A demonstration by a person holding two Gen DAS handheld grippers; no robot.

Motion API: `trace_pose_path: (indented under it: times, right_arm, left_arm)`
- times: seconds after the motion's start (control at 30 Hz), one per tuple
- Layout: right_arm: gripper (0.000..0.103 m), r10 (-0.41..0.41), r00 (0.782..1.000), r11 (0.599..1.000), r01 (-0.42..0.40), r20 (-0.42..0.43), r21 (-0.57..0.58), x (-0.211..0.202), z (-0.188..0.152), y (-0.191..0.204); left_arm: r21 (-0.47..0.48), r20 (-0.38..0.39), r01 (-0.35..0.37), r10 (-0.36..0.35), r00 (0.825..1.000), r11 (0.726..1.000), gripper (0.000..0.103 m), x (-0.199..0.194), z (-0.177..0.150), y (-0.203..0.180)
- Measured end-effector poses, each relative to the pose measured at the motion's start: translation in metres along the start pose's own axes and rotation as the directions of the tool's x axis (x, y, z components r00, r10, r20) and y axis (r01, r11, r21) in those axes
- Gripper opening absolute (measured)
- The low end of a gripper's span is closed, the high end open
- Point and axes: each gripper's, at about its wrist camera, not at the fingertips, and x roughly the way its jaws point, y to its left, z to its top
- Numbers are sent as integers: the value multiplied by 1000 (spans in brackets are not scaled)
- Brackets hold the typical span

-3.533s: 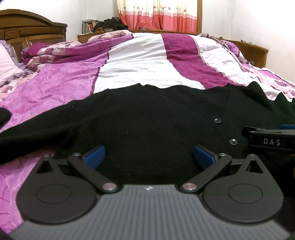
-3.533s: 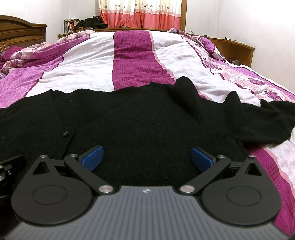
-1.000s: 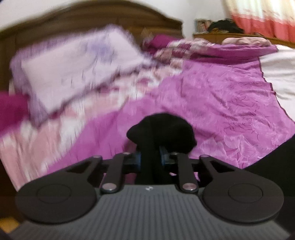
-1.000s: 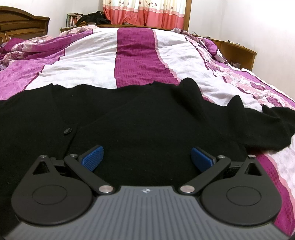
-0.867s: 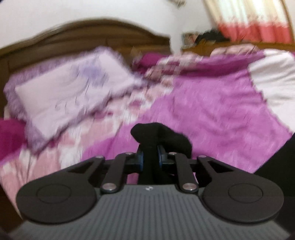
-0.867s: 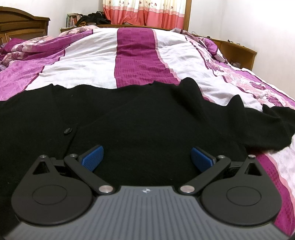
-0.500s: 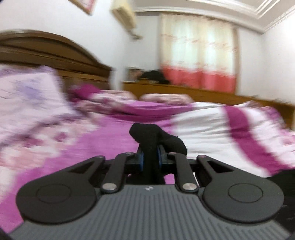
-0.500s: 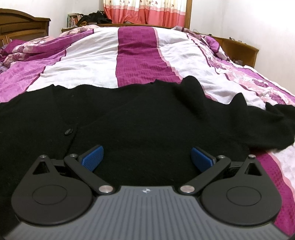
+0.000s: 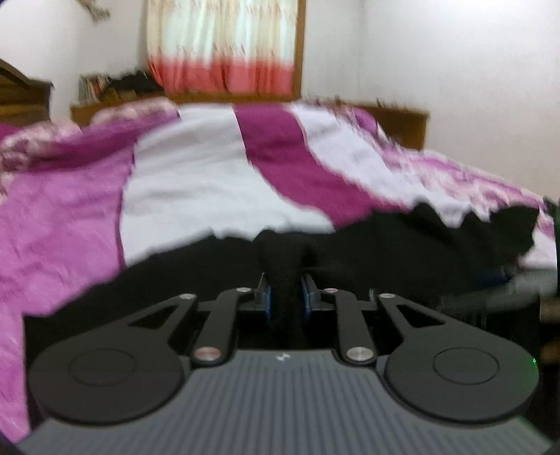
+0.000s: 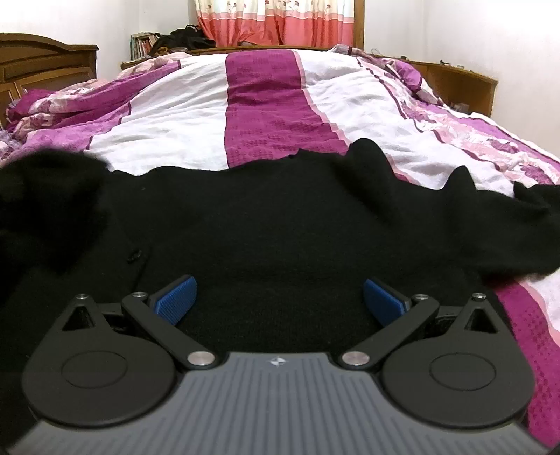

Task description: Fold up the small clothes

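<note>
Bed: purple-and-white striped quilt, black cardigan spread across it | left hand-held gripper pinching a black sleeve | right hand-held gripper spread above cardigan | curtain behind.

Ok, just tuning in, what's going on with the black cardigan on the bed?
The left gripper is shut on a bunched end of the black cardigan, apparently a sleeve, held above the garment's body. The right gripper is open, low over the cardigan and gripping nothing. The cardigan lies spread across the striped bedspread, not yet folded.
</note>
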Motion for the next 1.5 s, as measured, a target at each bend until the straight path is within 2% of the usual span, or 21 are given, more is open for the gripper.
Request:
trace_pose_path:
  times: [0.07, 0.13, 0.17, 0.27, 0.37, 0.43, 0.5, 0.6, 0.63, 0.7, 0.77, 0.8, 0.83, 0.87, 0.9, 0.93, 1.03, 1.1, 1.23, 1.37, 1.5]
  right_arm:
    - [103, 11, 1000, 1000, -11, -8, 2, 2, 2, -1]
    - [103, 17, 1000, 1000, -17, -9, 2, 2, 3, -2]
    - [103, 21, 1000, 1000, -21, -12, 2, 2, 3, -2]
    - [103, 39, 999, 999, -39, -19, 5, 1, 6, -6]
    - [99, 93, 995, 995, -94, 27, 30, -19, 17, -7]
    - [99, 237, 964, 968, -245, 124, 53, -39, 26, -8]
    - [97, 376, 913, 918, -390, 155, 71, -46, 37, -2]
    - [65, 505, 863, 852, -503, 31, 144, -22, 50, 20]
    - [58, 529, 848, 837, -521, -7, 169, -11, 52, 28]
    - [57, 548, 833, 833, -533, -82, 151, 12, 53, 50]
    - [57, 506, 855, 862, -504, -118, 49, 28, 49, 75]
    - [54, 504, 856, 863, -505, -116, 20, 32, 46, 83]
    - [40, 514, 851, 856, -516, -109, 8, 34, 45, 89]
    - [33, 518, 849, 854, -521, -103, 0, 35, 43, 92]
    - [20, 521, 850, 852, -523, -82, -10, 33, 43, 93]
    - [14, 524, 850, 851, -526, -55, -20, 30, 45, 91]
    - [11, 539, 842, 842, -538, 12, -23, 19, 59, 79]
    - [10, 543, 838, 839, -544, 59, -3, 11, 70, 66]
    - [10, 526, 839, 843, -535, 136, 43, -8, 90, 36]
    - [10, 474, 867, 870, -487, 152, 69, -18, 98, 6]
    - [10, 423, 895, 887, -441, 144, 136, -32, 93, -31]
  left_arm:
    - [-10, -68, -24, 23, 997, 1000, 29, 5, -11, 2]
    - [-12, -100, -35, 34, 994, 999, 48, 4, -16, -1]
    - [-14, -103, -28, 26, 994, 1000, 51, 4, -16, -1]
    - [-76, -133, 37, -47, 990, 996, 54, -4, -14, 16]
    - [-239, -116, 129, -160, 980, 963, 54, -20, -2, 39]
    - [-314, -67, 156, -186, 980, 937, 54, -33, 4, 54]
    - [-320, -23, 130, -144, 989, 938, 54, -46, 13, 65]
    - [-349, 2, 30, -31, 1000, 937, 54, -60, 19, 82]
    - [-369, -4, -13, 12, 1000, 929, 54, -62, 19, 88]
    - [-392, -35, -96, 89, 995, 915, 53, -63, 18, 99]
    - [-390, -86, -176, 154, 984, 904, 53, -60, 13, 108]
    - [-395, -123, -218, 184, 975, 893, 53, -58, 12, 114]
    - [-408, -164, -261, 211, 964, 875, 53, -58, 10, 121]
    - [-430, -201, -292, 225, 953, 854, 53, -56, 7, 129]
    - [-443, -218, -302, 225, 950, 844, 53, -55, 4, 133]
    - [-439, -224, -306, 226, 948, 845, 53, -53, 2, 136]
    - [-372, -230, -323, 250, 940, 870, 53, -45, 3, 135]
    - [-347, -236, -339, 269, 934, 875, 53, -42, 4, 129]
    - [-301, -205, -326, 273, 940, 896, 54, -44, 11, 118]
    - [-277, -204, -324, 274, 940, 904, 53, -39, 19, 113]
    - [-304, -133, -311, 283, 950, 900, 53, -52, 23, 117]
